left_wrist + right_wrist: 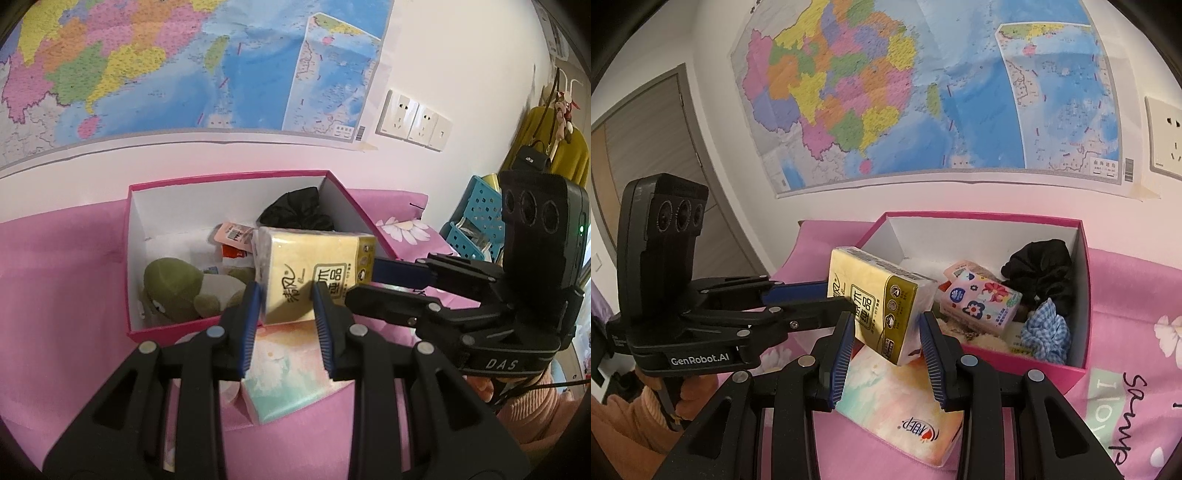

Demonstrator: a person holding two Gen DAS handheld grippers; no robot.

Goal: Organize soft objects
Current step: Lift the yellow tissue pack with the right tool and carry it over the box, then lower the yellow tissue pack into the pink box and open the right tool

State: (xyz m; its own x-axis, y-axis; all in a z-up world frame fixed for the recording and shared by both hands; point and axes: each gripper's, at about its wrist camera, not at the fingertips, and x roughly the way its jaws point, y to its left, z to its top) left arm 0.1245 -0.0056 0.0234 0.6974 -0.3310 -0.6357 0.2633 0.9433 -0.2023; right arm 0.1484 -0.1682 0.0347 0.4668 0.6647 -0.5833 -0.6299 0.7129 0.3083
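Observation:
A yellow tissue pack [317,266] [875,295] hangs tilted over the near rim of the pink box [130,258] [1084,295]. My left gripper [286,295] [838,295] is shut on one end of it. My right gripper [886,328] [364,282] is shut on the other end. Inside the box lie a green plush toy [173,291], a black scrunchie [295,210] [1041,269], a blue checked scrunchie [1047,332] and a small flowered tissue pack [979,299]. A pastel tissue pack [284,373] [897,406] rests on the pink sheet below the grippers.
The box stands on a pink flowered sheet [1126,332] against a wall bearing a large map [184,55] and sockets [413,120]. Blue plastic baskets [476,218] stand at the right. A person's sleeves [535,413] [635,413] show behind the grippers.

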